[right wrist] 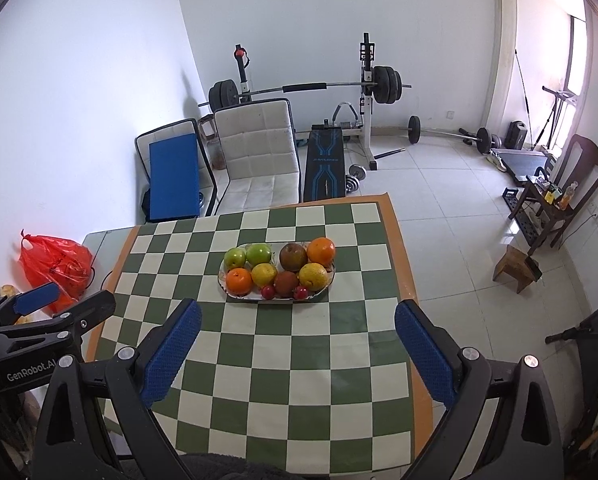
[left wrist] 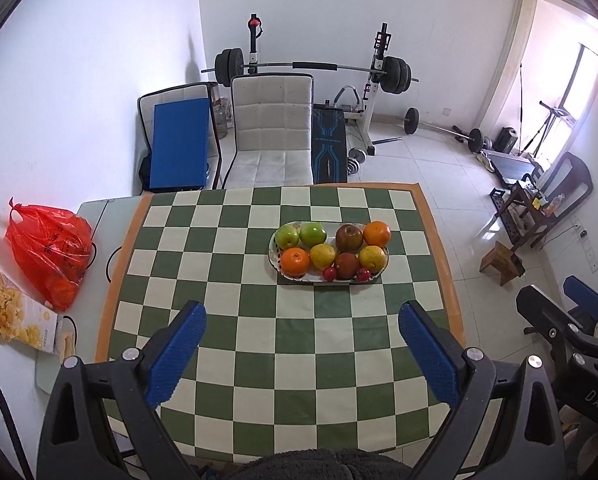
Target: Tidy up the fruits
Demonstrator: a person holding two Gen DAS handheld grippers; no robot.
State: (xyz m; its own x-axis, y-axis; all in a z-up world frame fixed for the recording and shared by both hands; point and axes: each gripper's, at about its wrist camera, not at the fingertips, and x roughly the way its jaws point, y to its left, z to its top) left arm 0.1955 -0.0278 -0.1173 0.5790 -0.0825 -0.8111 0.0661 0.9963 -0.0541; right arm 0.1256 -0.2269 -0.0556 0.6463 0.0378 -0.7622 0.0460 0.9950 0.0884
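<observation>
An oval white plate [left wrist: 295,278] [right wrist: 239,298] sits on the green-and-white checked tablecloth [left wrist: 283,344] [right wrist: 291,360], toward its far side. It holds two green apples [left wrist: 313,233] [right wrist: 258,254], two oranges [left wrist: 377,233] [right wrist: 321,251], two yellow citrus fruits [left wrist: 323,255] [right wrist: 313,276], two brown-red fruits [left wrist: 349,238] [right wrist: 293,256] and two small red fruits [left wrist: 330,273] [right wrist: 267,291]. My left gripper [left wrist: 302,316] hangs open above the near part of the cloth, empty. My right gripper [right wrist: 297,314] is also open and empty, just short of the plate.
A red plastic bag [left wrist: 49,248] [right wrist: 57,266] and a packet of yellow snacks [left wrist: 13,312] lie on the table's left side. A white chair [left wrist: 273,132] [right wrist: 257,148] stands behind the table, with a barbell rack [left wrist: 315,68] beyond. A small wooden stool [left wrist: 501,262] [right wrist: 515,268] stands on the floor at right.
</observation>
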